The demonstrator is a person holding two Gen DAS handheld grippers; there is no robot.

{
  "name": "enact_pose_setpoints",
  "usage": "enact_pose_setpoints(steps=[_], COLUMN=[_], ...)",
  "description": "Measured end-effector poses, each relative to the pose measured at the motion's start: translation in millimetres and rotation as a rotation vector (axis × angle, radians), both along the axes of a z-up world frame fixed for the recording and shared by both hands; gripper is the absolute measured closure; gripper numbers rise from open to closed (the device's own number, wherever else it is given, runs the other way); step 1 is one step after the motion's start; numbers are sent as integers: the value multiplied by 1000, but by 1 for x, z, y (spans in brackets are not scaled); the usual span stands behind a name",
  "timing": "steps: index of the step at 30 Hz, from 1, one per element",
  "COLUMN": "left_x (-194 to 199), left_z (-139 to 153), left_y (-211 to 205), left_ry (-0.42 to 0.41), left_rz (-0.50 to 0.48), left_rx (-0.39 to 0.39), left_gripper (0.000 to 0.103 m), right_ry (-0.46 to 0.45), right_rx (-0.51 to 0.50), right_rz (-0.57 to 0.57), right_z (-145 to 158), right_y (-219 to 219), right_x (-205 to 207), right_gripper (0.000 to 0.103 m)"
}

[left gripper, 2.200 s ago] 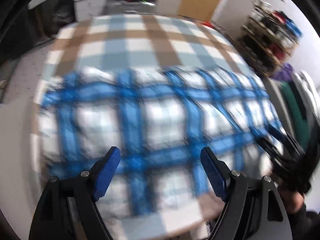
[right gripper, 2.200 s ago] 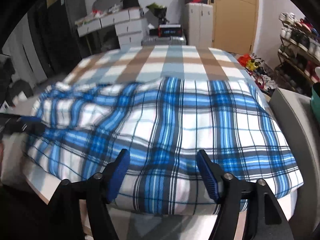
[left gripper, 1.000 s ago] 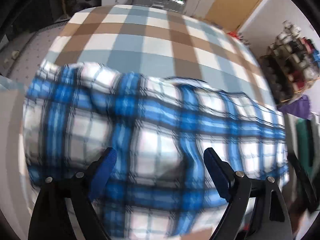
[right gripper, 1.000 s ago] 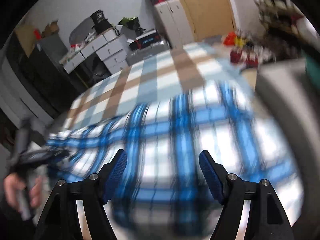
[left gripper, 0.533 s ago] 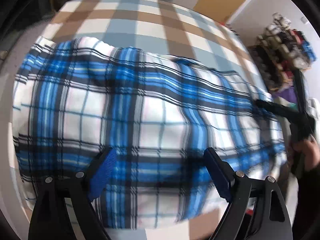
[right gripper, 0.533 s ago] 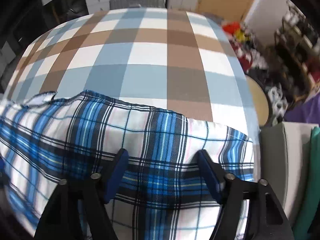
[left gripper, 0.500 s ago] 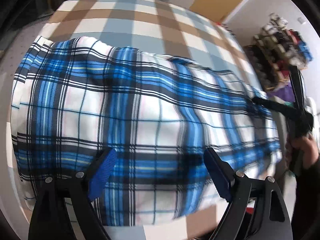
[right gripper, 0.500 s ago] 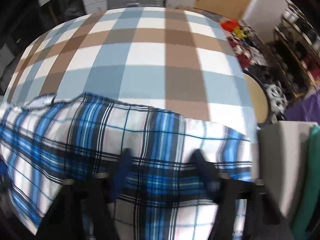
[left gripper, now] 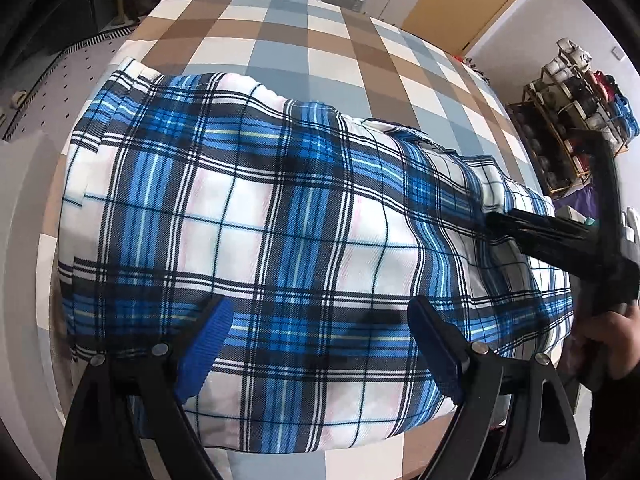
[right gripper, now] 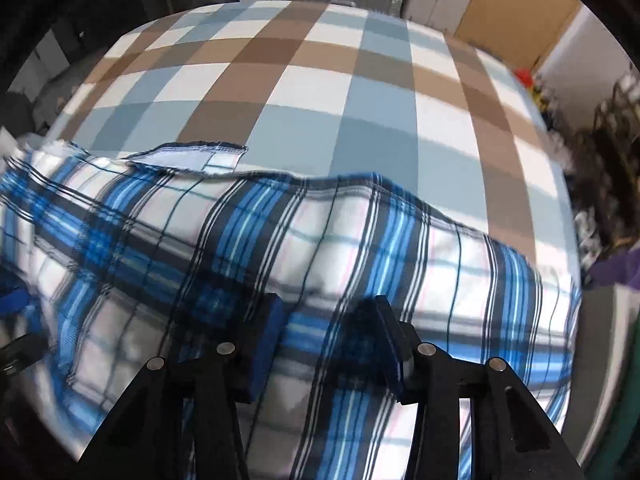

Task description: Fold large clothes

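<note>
Now right claw (right gripper: 326,340) narrower over garment (right gripper: 360,248)

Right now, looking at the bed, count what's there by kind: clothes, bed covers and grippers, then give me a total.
Plaid garment: 1
Checked bed cover: 1
Grippers: 2, the left gripper and the right gripper
Total: 4
</note>
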State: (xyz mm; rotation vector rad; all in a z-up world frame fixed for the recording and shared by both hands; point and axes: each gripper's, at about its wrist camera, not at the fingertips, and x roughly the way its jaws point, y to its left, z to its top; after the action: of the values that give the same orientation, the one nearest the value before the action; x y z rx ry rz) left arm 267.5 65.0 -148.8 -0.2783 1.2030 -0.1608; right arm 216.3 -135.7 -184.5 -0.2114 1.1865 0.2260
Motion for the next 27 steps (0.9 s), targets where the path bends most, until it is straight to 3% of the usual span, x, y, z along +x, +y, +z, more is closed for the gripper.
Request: enact_pose_setpoints(steps=[2, 5, 7, 9, 11, 12, 13, 15, 19, 23, 25, 27], left_x=[-5, -22, -30, -28, -19, -16, -13, -9, -9, -21, -26, -25], left_z=[6, 25, 29, 16, -5, -13, -19, -23, -23, -8, 3, 4], left_y=[-3, -30, -57, -80, -95, -101, -106, -111, -111, -93, -83, -76], left_ry=[-10, -84, -126, -99, -11, 24, 27, 21, 8, 8, -51, -75], left_rz=[-21, -138, -218, -257, -273, -275, -269, -264, -262, -238, -240, -213], left_rx=[-36, -70, -13, 76, 103, 120, 163, 206, 204, 154, 141, 198], left_gripper=[18, 18, 18, 18, 18, 18, 18, 17, 16, 16, 16, 16], right_ry=[-56, -108, -90, -74, -19, -35, -107, -136, -149, -217, -211, -171], right_rx=[32, 116, 125, 89, 49, 61, 54, 24, 61, 8, -22, -37], right_rz=[5, 23, 41, 50, 43, 35, 41, 38, 45, -15, -76, -119], right_z=[19, 34, 28, 15, -18, -23, -25, -25, -5, 13, 9, -3], right_y=[-18, -43, -48, -43, -39, -39, -37, -32, -42, -77, -100, -113], right_x=[-24, -69, -91, -105, -109, -112, -116, -118, -123, -131, -128, -129], right_gripper=[63, 63, 63, 63, 62, 61, 61, 61, 63, 60, 60, 60])
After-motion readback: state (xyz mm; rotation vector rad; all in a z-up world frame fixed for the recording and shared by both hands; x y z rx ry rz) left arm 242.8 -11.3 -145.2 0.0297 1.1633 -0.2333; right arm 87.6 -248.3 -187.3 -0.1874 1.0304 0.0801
